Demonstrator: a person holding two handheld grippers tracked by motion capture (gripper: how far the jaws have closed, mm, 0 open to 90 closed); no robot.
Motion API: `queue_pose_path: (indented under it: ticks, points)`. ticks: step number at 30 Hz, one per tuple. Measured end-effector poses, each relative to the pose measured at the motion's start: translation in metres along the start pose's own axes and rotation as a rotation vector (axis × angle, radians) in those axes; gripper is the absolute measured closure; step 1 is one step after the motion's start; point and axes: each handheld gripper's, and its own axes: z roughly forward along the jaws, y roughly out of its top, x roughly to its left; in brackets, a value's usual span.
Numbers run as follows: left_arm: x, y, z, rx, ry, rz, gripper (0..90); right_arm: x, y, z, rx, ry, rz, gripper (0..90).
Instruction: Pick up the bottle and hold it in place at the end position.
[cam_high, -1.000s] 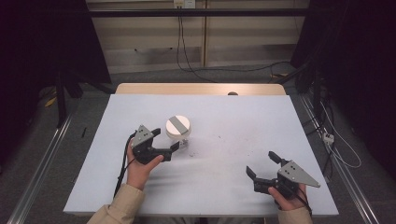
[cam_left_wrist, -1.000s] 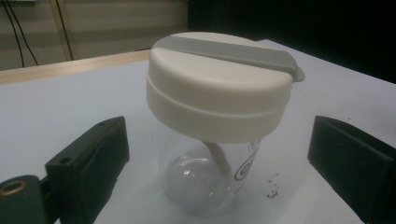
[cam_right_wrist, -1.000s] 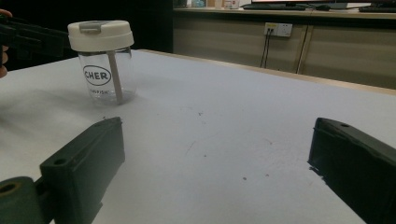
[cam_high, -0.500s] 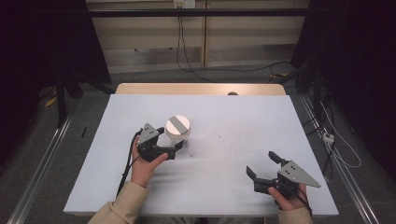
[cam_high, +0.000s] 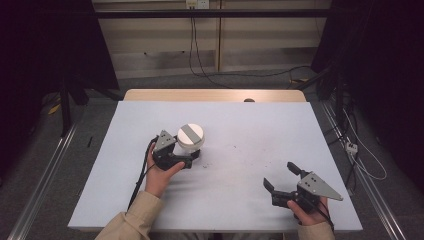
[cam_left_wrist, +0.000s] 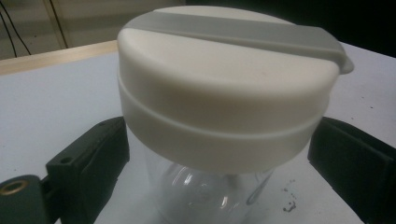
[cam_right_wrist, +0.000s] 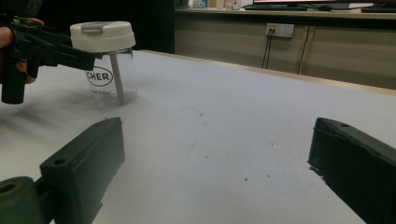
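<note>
A clear jar (cam_high: 190, 136) with a white lid and a grey strap across the top stands upright on the white table (cam_high: 250, 125), left of centre. My left gripper (cam_high: 192, 151) is open, with one jaw on each side of the jar's clear body just under the lid. In the left gripper view the jar (cam_left_wrist: 224, 93) sits close between the jaws of the left gripper (cam_left_wrist: 219, 140), with small gaps to the glass. My right gripper (cam_high: 280, 175) rests open near the front right with nothing between its jaws. The right gripper view looks past the right gripper (cam_right_wrist: 219, 135) to the jar (cam_right_wrist: 102, 37) and the left gripper (cam_right_wrist: 56, 49).
A wooden strip (cam_high: 215, 95) edges the far side of the table, with a small dark object (cam_high: 248, 100) on it. Dark specks (cam_high: 250, 162) mark the sheet's middle. Metal rails and cables lie on the floor on both sides.
My left gripper has moved right toward the jar, and its jaws now stand around the jar's body. The right gripper has stayed in place.
</note>
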Motion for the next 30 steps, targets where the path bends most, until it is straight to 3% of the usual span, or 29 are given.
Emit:
queue_pose_path:
  ticks: [10,30]
  points:
    - [0.001,0.000,0.014,0.032,0.013,0.019,5.3,-0.001,0.000,0.000,0.001,0.000,0.004,3.2]
    - [0.001,-0.001,0.020,0.020,0.027,0.024,11.7,-0.001,0.000,0.001,0.006,-0.002,0.004,3.3]
